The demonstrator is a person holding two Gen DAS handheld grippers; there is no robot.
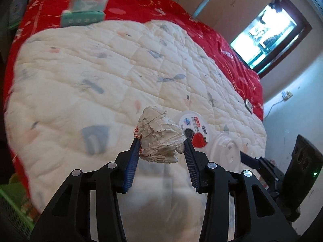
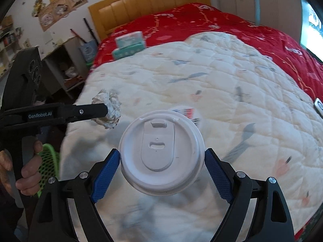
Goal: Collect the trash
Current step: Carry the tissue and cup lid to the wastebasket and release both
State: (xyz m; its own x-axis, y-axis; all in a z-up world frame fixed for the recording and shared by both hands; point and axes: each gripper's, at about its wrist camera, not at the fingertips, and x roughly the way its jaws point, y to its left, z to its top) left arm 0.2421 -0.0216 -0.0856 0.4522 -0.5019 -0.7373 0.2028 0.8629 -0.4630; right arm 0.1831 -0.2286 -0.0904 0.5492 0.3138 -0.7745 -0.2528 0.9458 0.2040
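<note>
A crumpled paper ball is clamped in the left gripper, centre frame. A lidded white cup is held by the right gripper, above the quilted bed.

A bed with a wooden headboard is covered by a red quilt and a white quilt. Daylight is admitted by a window; posters are pinned to the wall.

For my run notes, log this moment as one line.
left hand-held gripper: shut on crumpled white paper ball | right hand-held gripper: shut on white plastic-lidded cup | both above white quilt
</note>
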